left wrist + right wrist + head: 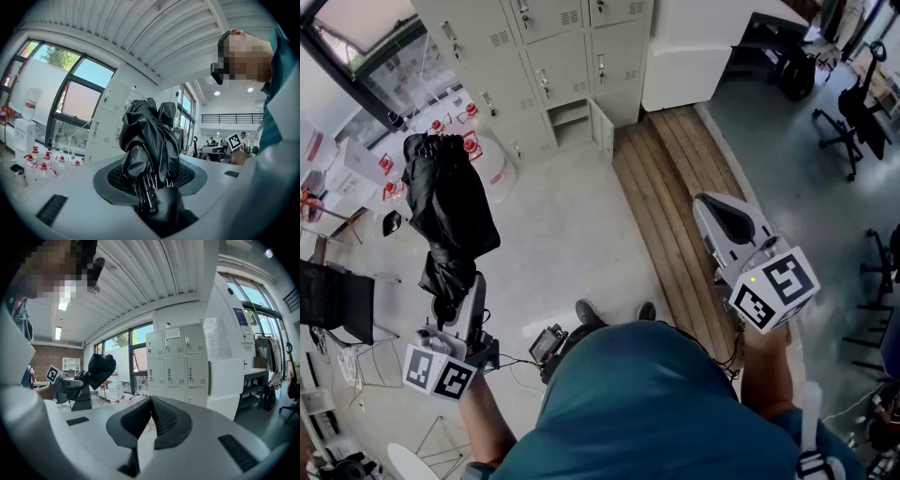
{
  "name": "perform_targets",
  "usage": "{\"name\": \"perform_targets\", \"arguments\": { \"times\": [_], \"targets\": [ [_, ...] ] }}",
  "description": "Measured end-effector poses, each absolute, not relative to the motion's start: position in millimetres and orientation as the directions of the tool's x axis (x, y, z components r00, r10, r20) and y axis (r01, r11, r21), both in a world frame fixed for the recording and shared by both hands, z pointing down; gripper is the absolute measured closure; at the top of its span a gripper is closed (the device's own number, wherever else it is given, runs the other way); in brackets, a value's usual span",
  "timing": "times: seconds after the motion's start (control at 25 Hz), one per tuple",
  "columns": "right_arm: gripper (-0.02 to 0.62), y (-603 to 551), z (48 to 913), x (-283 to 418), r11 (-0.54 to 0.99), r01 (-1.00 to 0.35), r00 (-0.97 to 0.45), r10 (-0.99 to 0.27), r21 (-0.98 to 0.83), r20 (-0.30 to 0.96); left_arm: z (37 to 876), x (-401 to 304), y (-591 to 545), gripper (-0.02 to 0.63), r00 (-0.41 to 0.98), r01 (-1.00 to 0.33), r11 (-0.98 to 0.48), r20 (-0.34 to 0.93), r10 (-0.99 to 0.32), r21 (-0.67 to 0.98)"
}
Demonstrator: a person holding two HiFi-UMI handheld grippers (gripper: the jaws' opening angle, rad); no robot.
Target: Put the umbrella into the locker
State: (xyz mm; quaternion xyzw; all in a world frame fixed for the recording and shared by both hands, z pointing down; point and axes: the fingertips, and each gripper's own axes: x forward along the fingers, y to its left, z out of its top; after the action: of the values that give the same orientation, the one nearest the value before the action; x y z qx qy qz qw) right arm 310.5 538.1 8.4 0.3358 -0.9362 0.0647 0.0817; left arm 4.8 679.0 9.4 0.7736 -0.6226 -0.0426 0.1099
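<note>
The left gripper [457, 298] is clamped on the lower end of a folded black umbrella [445, 206]; in the left gripper view its pads [123, 180] press against the bunched fabric and rib tips, and the loose canopy [147, 136] rises well above the jaws. The umbrella is held in the air over the pale floor, to the person's left and well apart from the grey lockers [553, 66]. In the bottom row, one locker [570, 120] stands open with its door [602, 129] swung out to the right. The right gripper [712, 208] holds nothing: the right gripper view shows its jaw tips closed together [153, 397] with nothing between them. Each gripper carries a cube with black-and-white square markers, left [439, 372] and right [776, 292]; these bear patterns, not words. A paper sheet [172, 333] is stuck on an upper locker door, and a blue panel [240, 316] hangs on the white column [220, 357] beside the lockers, but the print on both is too small to read. Clear bottles [469, 141] with red caps and red labels stand near the window; their lettering cannot be made out either.
</note>
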Motion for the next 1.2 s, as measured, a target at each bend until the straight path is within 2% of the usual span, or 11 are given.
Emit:
{"name": "perform_targets", "arguments": {
  "times": [0.56, 0.84, 1.2],
  "targets": [
    [0.557, 540, 13, 299, 0.762, -0.644, -0.757, -0.621, -0.067, 0.203, 15, -4, 677, 0.38, 0.239, -0.949, -0.214, 0.083, -0.967, 0.233],
    [0.555, 537, 10, 282, 0.768, -0.615, -0.788, -0.608, -0.181, 0.097, 30, -18, 667, 0.38, 0.256, -0.943, -0.226, 0.097, -0.962, 0.246],
    [0.557, 511, 12, 240, 0.749, -0.632, -0.773, -0.626, -0.198, 0.103, 40, -57, 630, 0.38, 0.3, -0.93, -0.26, 0.124, -0.946, 0.261]
  ]
}}
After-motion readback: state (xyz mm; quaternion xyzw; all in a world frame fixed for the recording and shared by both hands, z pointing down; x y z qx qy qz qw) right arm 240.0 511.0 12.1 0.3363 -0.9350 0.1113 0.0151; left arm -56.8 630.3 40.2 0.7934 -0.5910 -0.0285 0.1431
